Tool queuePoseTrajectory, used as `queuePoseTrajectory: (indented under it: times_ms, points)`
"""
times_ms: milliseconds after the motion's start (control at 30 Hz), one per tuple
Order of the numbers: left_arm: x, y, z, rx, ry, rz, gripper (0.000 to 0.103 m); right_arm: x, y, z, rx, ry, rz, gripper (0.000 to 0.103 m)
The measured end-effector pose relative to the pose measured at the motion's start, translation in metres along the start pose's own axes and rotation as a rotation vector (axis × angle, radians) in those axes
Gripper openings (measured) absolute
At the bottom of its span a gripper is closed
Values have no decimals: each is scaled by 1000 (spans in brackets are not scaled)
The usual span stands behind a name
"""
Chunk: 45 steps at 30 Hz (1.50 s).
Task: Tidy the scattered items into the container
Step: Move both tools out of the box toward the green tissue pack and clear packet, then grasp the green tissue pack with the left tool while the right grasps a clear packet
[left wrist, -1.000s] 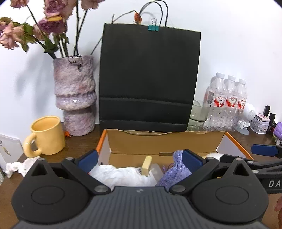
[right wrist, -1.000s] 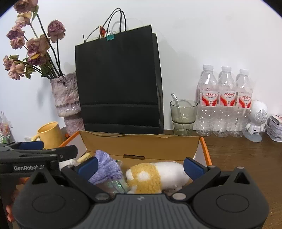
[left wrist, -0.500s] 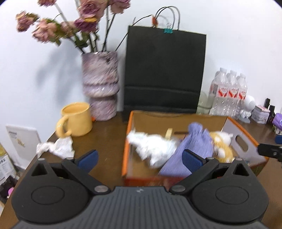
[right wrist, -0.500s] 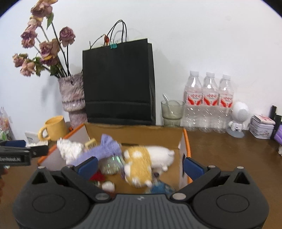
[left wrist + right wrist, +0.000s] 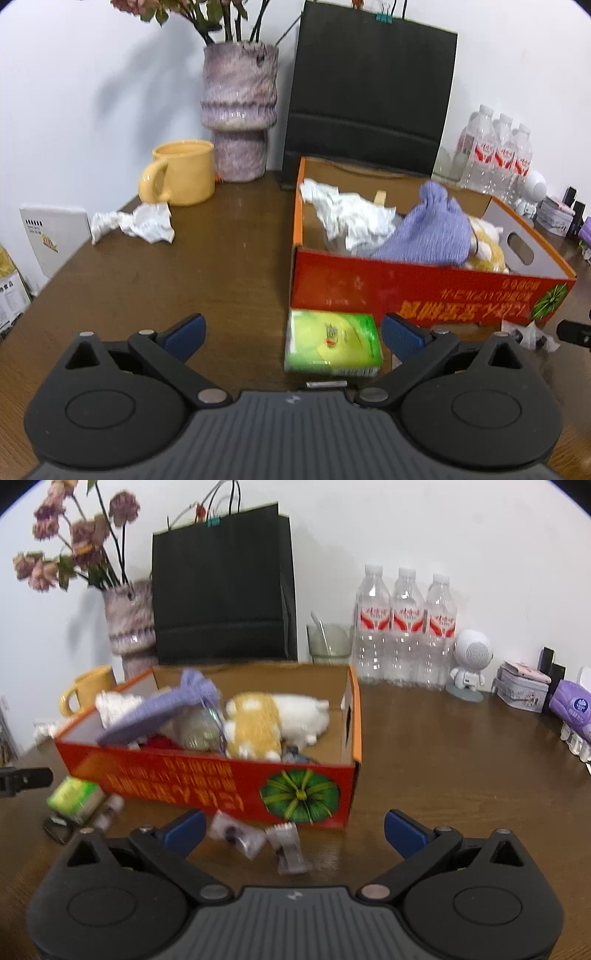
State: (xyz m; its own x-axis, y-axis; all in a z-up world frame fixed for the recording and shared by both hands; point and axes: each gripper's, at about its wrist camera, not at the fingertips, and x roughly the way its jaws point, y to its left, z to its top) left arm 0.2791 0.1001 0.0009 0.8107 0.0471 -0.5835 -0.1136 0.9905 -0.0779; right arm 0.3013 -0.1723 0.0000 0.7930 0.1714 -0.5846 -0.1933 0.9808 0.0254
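Between the spread fingers of the left gripper [image 5: 291, 332], a green packet [image 5: 331, 341] lies on the table [image 5: 207, 266], touching the front wall of the box [image 5: 424, 286]. Lower the left gripper squarely over the packet and close on its short sides, keeping clear of the box wall. Right gripper [image 5: 294, 825]: also wide open, empty, hovering over two clear wrappers [image 5: 258, 840] just before the box. Box contents: crumpled paper [image 5: 351, 218], purple cloth [image 5: 432, 229], plush toy [image 5: 273, 720] and smaller items, too blurred to name. Another paper wad [image 5: 136, 223] lies beside the mug [image 5: 181, 173].
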Motion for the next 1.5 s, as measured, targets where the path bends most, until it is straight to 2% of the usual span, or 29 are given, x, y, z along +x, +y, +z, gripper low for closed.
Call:
queuePoseTrajectory:
  times_ms: [67,267,333,400,433,467,500,533,567,600,633,833,1200,1500]
  points:
    - [4,-4,-4,6,6,21,103,7,-1,-6,-5,17,-20,98]
    - [24,-16,-9,9,31,15,103,22,-8,-16,0,57,-20,81]
    - [32,-20,-8,9,40,24,103,26,-8,-15,-3,63,-24,80]
    - [37,-23,-8,15,38,36,103,29,-7,-15,-13,69,-24,65]
    - [40,-25,-8,20,42,36,102,30,-6,-14,-14,65,-13,62]
    - [41,-26,-9,25,46,28,97,30,-5,-14,-20,63,-5,57]
    - [42,-26,-10,25,52,19,84,30,-3,-13,-30,61,4,51]
    - [41,-27,-11,33,46,25,80,30,-1,-13,-38,57,17,46]
    - [40,-27,-12,44,41,23,65,29,0,-14,-45,56,34,36]
    - [38,-27,-12,46,34,20,65,28,2,-14,-51,55,49,24]
    - [36,-25,-12,35,33,7,64,27,3,-14,-56,53,58,17]
    - [28,-20,-15,21,10,-17,64,21,3,-16,-48,42,82,15]
    - [18,-17,-17,7,-9,-16,64,10,-2,-17,-18,5,99,14]
    - [-15,-8,-24,-12,-52,-66,64,-21,-2,-20,-8,-50,139,14]
